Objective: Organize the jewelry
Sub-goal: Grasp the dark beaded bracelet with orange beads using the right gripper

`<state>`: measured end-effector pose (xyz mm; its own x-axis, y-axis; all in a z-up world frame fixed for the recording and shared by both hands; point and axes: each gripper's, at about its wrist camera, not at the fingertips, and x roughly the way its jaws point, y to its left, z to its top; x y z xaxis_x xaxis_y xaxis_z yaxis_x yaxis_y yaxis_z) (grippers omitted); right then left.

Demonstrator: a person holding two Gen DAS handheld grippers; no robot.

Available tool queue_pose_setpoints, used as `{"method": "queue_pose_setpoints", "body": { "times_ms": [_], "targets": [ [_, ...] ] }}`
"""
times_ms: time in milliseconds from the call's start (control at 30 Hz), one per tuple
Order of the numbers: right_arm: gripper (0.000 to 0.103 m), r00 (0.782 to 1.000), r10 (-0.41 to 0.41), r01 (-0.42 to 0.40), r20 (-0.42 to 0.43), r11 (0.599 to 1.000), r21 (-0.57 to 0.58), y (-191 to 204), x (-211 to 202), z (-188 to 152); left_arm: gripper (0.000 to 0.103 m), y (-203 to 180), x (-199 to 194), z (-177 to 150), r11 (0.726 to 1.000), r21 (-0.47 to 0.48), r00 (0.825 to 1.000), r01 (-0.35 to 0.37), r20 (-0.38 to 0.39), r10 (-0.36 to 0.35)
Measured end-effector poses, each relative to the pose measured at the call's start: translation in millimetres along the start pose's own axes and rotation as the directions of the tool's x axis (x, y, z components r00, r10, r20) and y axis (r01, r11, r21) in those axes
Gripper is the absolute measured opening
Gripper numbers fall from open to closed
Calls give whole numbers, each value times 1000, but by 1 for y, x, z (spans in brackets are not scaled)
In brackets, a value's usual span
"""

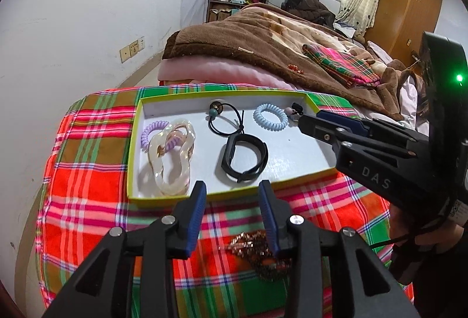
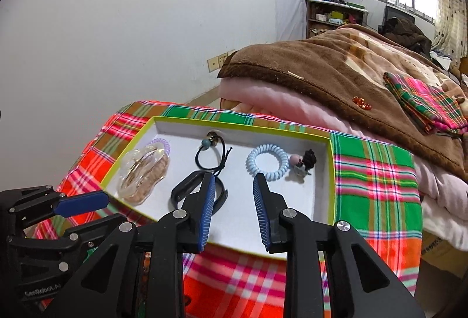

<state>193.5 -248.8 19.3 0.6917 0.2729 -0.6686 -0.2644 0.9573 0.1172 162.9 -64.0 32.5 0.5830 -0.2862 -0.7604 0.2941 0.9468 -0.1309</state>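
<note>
Shallow white cardboard tray with a yellow-green rim [image 1: 133, 142] lying on a bench draped in red, green and pink plaid cloth [image 1: 87, 166]. Inside, from left to right: lilac spiral hair tie [image 1: 152, 129] tucked under and through a translucent cream wavy bangle [image 1: 172, 154]; black elastic hair tie with a teal bead and a dark round charm [image 1: 225, 119]; black rubbery wristband [image 1: 244, 157] nearer the front edge; pale blue spiral hair tie [image 1: 270, 117]; small hair tie with a pink bead and black pom [image 2: 304, 161] in the far right corner, touching the blue coil. Outside the tray, on the cloth just before its front rim, a glittery rose-gold sequinned piece [image 1: 257, 256], partly hidden behind the near finger.

Left gripper [image 1: 232, 215] low over the cloth in front of the tray, jaws spread wide, nothing between them, the sequinned piece lying beneath the right finger. Right gripper [image 2: 232, 207] over the tray's middle, jaws likewise spread and empty, its left finger overlapping the black wristband in view; contact impossible to tell.

Beyond the bench, a bed under a brown fleece blanket [image 1: 263, 37] with a folded plaid cloth [image 1: 342, 63] on top.
</note>
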Motion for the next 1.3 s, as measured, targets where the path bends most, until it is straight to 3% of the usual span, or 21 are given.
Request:
{"method": "queue_pose_setpoints", "body": {
  "times_ms": [233, 333, 500, 833, 1300],
  "targets": [
    [29, 999, 36, -36, 13, 999, -2, 9, -20, -26, 46, 9, -20, -16, 999, -34, 999, 21, 31, -20],
    [41, 998, 56, -56, 2, 998, -19, 15, -26, -43, 49, 15, -23, -24, 998, -55, 999, 26, 35, -24],
    [42, 996, 84, -84, -14, 996, 4, 18, -30, -67, 55, 26, -29, -40, 995, -93, 999, 25, 38, -22],
    [42, 986, 136, -128, -92, 988, 89, 30, -19, -105, 56, 44, -33, -63, 989, -145, 999, 18, 38, -13],
    [42, 988, 115, -102, -104, 987, 124, 46, -8, -117, 56, 56, -39, -76, 982, -186, 999, 25, 35, -19]
  ]
}}
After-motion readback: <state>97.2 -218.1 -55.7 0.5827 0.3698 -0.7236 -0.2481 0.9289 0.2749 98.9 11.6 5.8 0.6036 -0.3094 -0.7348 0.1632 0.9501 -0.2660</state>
